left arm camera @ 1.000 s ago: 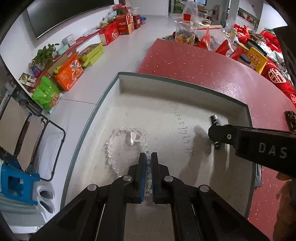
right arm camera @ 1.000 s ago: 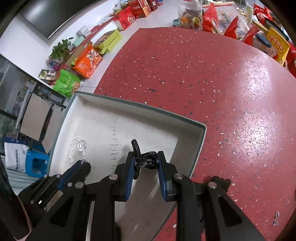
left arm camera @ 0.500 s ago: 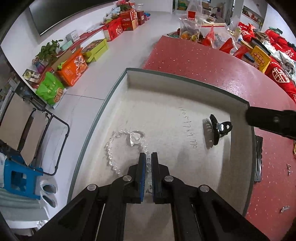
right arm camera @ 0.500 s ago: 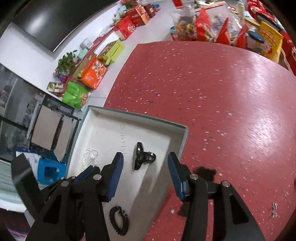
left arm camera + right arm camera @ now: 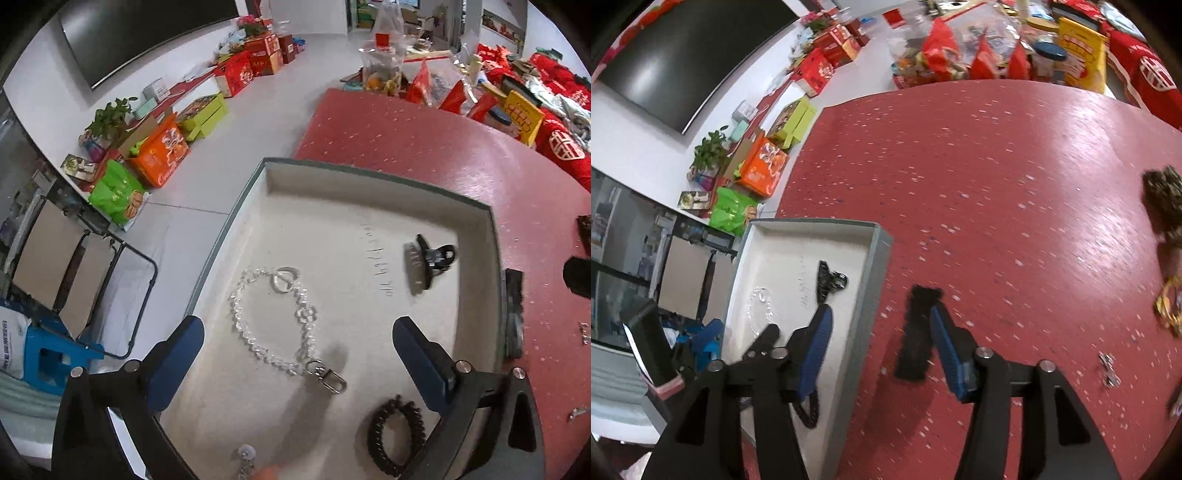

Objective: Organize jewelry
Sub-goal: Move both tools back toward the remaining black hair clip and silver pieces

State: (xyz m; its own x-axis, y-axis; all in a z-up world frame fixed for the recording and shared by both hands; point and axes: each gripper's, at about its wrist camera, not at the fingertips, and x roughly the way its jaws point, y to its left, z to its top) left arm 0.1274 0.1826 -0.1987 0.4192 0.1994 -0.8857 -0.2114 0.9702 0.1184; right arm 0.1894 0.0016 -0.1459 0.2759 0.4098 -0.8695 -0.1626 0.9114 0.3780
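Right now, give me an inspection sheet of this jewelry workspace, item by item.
Surface: red speckled tabletop, box at its edge.
Job's things: in the shallow box, a clear bead bracelet with clasp, a black hair claw clip, a black spiral hair tie. On the table, a black hair comb, a small silver piece, a gold piece.
Clutter: snack bags and boxes at the far edge.
Left tool: open, jaws just opened, bracelet lying free between them.
Right tool: open, jaws just widened, empty.
Cables: nothing seen.
Surroundings: floor cartons, dark wall screen.
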